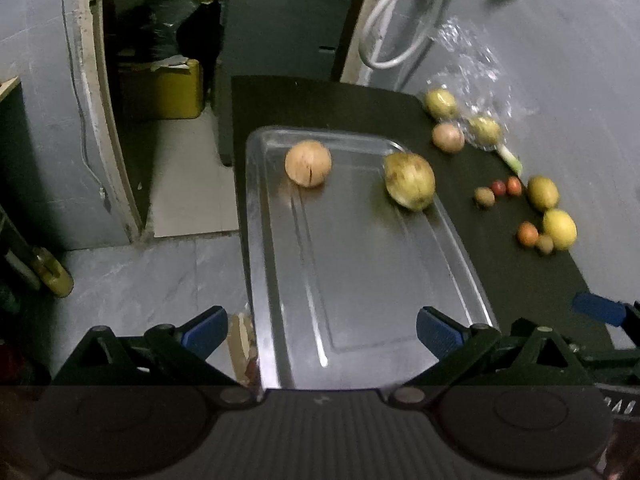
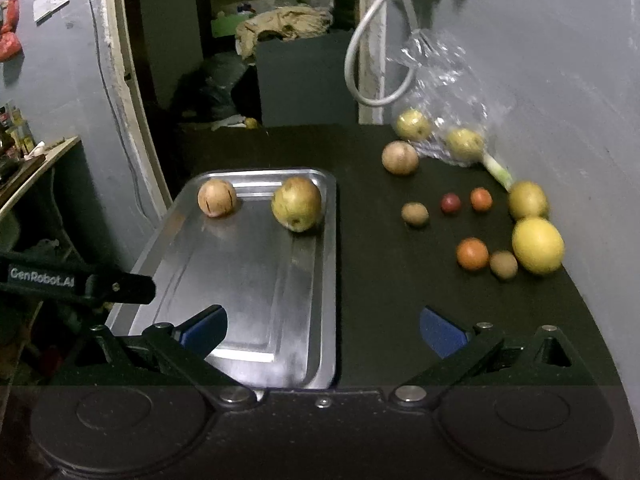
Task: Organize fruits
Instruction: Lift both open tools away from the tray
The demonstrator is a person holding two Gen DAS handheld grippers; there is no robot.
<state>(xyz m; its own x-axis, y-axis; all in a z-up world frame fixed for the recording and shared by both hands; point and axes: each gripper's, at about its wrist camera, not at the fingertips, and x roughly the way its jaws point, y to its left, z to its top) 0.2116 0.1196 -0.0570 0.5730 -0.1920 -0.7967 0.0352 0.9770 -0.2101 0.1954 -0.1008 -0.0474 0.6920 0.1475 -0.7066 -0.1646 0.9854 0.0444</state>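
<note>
Both grippers' fingers (image 1: 438,330) (image 2: 204,328) spread apart, empty; fruits (image 2: 296,204) lie on tray (image 2: 240,300) far ahead.

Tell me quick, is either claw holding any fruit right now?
Left claw: open, holding nothing.
Right claw: open, holding nothing.

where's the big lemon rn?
Right wrist view, far right of the black table: lemon beside a kiwi, off the tray.
</note>
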